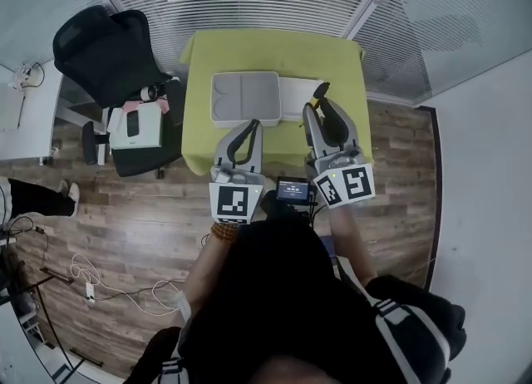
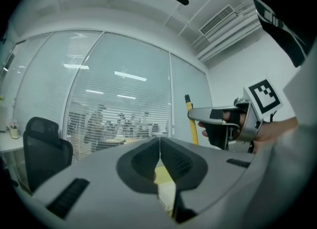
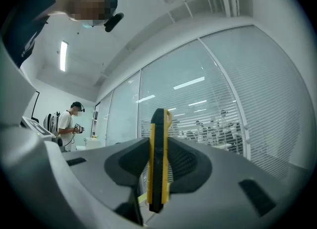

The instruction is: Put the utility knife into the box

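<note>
Utility knife [image 3: 158,124], just one, sits clamped in right gripper [image 3: 158,146]; left gripper [image 2: 159,146] closed, empty; one box [image 1: 245,120].

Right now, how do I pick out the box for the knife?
Look at the green table by the glass wall. On it sits a shallow grey box with two compartments. Its right-hand neighbour is plain white and undivided.
</note>
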The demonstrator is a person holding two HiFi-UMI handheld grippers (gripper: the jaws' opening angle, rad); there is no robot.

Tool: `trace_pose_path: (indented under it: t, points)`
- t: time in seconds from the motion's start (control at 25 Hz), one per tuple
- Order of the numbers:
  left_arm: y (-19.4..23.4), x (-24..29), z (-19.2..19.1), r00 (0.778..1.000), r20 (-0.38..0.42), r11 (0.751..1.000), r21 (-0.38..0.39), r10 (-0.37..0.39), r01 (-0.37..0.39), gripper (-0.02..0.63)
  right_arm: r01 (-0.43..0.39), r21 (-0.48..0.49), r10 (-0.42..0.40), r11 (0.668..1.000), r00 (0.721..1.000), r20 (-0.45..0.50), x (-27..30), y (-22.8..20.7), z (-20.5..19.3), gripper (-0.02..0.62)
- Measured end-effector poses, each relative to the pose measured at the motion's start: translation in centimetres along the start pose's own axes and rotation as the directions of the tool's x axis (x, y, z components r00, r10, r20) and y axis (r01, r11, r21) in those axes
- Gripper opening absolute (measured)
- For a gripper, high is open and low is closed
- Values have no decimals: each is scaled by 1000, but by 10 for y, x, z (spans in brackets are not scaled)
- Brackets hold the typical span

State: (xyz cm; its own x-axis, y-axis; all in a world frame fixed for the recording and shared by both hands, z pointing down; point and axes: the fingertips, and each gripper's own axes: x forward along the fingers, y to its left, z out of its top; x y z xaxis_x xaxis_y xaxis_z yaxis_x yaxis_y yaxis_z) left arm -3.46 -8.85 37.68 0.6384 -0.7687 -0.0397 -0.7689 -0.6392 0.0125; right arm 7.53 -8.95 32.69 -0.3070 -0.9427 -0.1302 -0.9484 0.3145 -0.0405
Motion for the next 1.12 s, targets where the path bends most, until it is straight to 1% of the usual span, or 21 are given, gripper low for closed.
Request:
trace_pose_path:
  t: [0.24,0.44,0.6,1.12]
  points:
    - [-2,20,-4,999,-1,999,-2,34,-34,15,-31,5,31,1000,1000,-5,13,-22,-3,112]
    - [-5,37,-12,998,-30,999,11,51,-51,15,-53,14,53,998,999,-7,22,-41,-7,112]
    - [-7,49,-12,998,-14,998,17,68,-67,15,-69,16,69,997,998,-1,28,-53,-8,111]
    - [-15,98,-12,992,-11,991,38,126,-126,15,-132,17,132,991,991,6,54,-100,-11,110]
